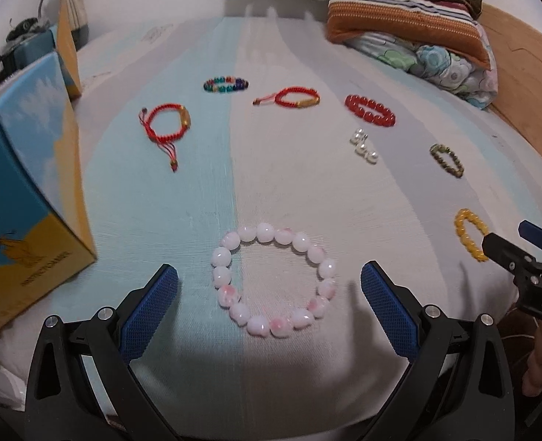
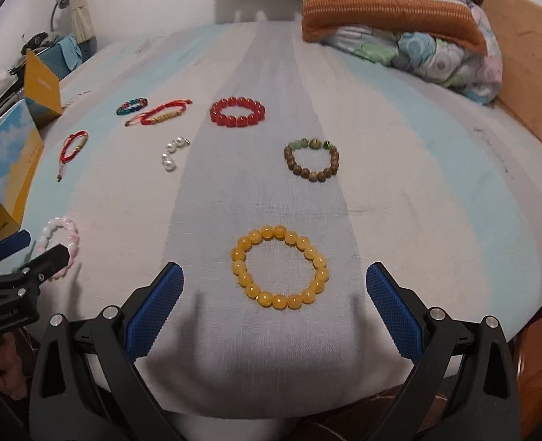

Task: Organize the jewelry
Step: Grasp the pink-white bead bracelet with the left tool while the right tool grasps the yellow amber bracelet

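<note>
Currently, left wrist view: left gripper point(image 1: 269, 281) spread wide, holding nothing, its blue pads either side of the pink bracelet point(image 1: 274, 280), not touching it. Pink bracelet lies flat on the striped sheet point(image 1: 197, 191). Taking the pink bracelet as landmark: blue-and-yellow box point(image 1: 24, 191) to its left; red cord bracelet point(image 1: 164, 125) beyond and left; multicolour bead bracelet point(image 1: 226, 83) farthest back; second red cord bracelet point(image 1: 293, 97) and red bead bracelet point(image 1: 370, 109) beyond and right; pearl pieces point(image 1: 363, 146) between. Right gripper point(image 1: 506, 248) enters from the right, by the yellow bracelet point(image 1: 471, 233).

Right wrist view: right gripper point(image 2: 274, 283) likewise spread, empty, pads flanking the yellow bracelet point(image 2: 279, 265) without contact. Brown bead bracelet point(image 2: 312, 160) lies beyond it. Pink bracelet point(image 2: 59, 246) sits far left, partly behind the left gripper point(image 2: 32, 253). Folded blankets point(image 2: 399, 22) at the back.
</note>
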Tool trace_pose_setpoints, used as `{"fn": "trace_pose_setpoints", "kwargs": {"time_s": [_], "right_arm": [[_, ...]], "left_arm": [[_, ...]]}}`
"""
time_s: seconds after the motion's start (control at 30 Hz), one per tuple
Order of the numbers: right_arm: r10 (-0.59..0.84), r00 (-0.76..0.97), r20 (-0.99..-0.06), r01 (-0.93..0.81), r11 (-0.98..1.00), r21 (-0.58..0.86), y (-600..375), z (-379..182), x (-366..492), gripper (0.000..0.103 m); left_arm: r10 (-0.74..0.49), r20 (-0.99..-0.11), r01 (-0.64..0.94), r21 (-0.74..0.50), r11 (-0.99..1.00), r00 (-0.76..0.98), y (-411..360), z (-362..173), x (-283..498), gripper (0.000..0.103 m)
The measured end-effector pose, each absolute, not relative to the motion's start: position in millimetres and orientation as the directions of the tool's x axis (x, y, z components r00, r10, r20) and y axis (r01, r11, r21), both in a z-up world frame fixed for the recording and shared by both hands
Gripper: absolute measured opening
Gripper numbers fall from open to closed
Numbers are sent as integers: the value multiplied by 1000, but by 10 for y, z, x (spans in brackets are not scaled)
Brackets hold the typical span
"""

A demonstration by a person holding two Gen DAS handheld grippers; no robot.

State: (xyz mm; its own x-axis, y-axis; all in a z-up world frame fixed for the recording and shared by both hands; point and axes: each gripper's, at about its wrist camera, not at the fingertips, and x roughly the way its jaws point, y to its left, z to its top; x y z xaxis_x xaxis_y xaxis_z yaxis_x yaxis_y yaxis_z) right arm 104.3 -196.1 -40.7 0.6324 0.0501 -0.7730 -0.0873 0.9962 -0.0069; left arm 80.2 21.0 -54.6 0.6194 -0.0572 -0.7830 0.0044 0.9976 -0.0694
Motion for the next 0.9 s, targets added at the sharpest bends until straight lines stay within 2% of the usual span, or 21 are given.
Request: {"fn": "trace_pose_setpoints", "kwargs": {"time_s": [0.37,0.43,0.5,0.53,0.6,0.63,0.67,0.7,0.73,0.77,0.87,0.9], "right_arm": [[45,547,-836,-70,998,8,-1958,-738,1274,90],[52,548,-835,-77,997,11,-1949,-741,1268,85],[67,549,-833,-87,996,23,-1944,-738,1261,74],[72,549,-832,-89,996,28,-1943,-736,1261,71],[80,552,-830,-91,995,35,-1945,-728,1255,53],[83,553,-829,-92,995,38,-1949,-723,1251,49],[85,555,-827,-91,995,41,-1952,-717,1247,35],[87,558,-825,-90,995,44,-1961,-711,1243,26],[96,560,-823,-91,994,54,-1971,-708,1241,24],[95,562,-821,-87,995,56,-1981,-703,1237,19],[110,571,-814,-83,994,76,-2005,-683,1238,17],[117,575,-809,-84,993,84,-2015,-673,1231,9]], "left_arm": [[-47,-777,28,-38,999,628,198,-721,869,97],[-45,-779,31,-34,999,625,187,-725,868,95],[-36,-781,41,-14,999,623,166,-724,866,92],[-38,-780,50,-8,999,625,150,-718,861,89],[-41,-779,61,-4,998,626,130,-701,842,79],[-48,-775,66,-7,998,630,128,-683,829,62],[-61,-772,70,-22,997,633,139,-661,818,44],[-70,-774,70,-33,997,629,157,-646,820,35],[-72,-775,67,-38,997,628,174,-638,819,20],[-73,-775,67,-41,997,627,189,-633,816,20],[-82,-769,82,-38,996,634,193,-605,783,19],[-80,-765,89,-30,996,639,179,-594,766,19]]}}
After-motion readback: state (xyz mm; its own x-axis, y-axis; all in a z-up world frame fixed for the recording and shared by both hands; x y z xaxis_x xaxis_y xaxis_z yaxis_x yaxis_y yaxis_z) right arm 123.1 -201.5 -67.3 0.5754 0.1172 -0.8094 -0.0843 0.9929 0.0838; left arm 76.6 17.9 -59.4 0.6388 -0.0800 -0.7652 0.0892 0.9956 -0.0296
